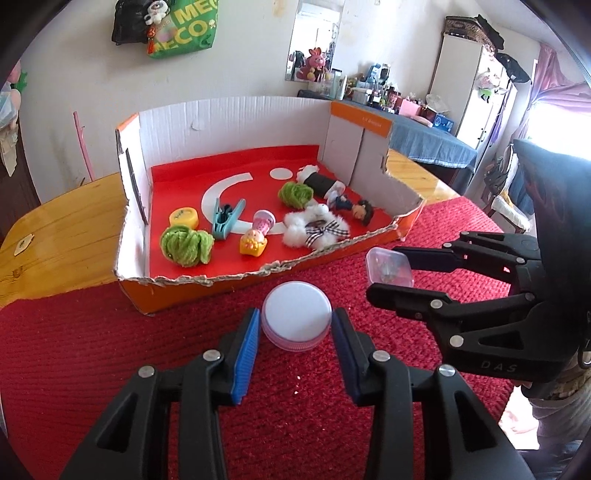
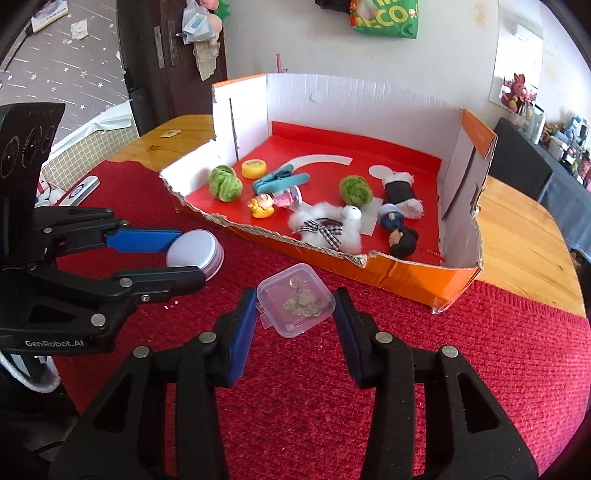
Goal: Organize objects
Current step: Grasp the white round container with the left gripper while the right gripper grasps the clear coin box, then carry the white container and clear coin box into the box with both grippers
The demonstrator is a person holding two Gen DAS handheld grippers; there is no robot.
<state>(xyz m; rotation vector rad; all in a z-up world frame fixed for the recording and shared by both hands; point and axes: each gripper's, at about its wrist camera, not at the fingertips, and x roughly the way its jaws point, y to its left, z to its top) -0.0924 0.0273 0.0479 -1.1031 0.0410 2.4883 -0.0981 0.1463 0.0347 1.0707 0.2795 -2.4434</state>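
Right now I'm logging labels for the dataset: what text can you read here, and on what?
"GenRobot.AI": on the left gripper body.
"DAS": on the right gripper body.
"MEG", "ECO": partial, on the green bag on the wall.
Yellow cap and orange box flap print: too blurred.

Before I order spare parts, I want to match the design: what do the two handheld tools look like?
Both tools are black plastic linkage frames with silver rivets and two fingers faced with ribbed blue pads. The right tool has "DAS" moulded into its body; the left tool carries white "GenRobot.AI" lettering. No cables show.
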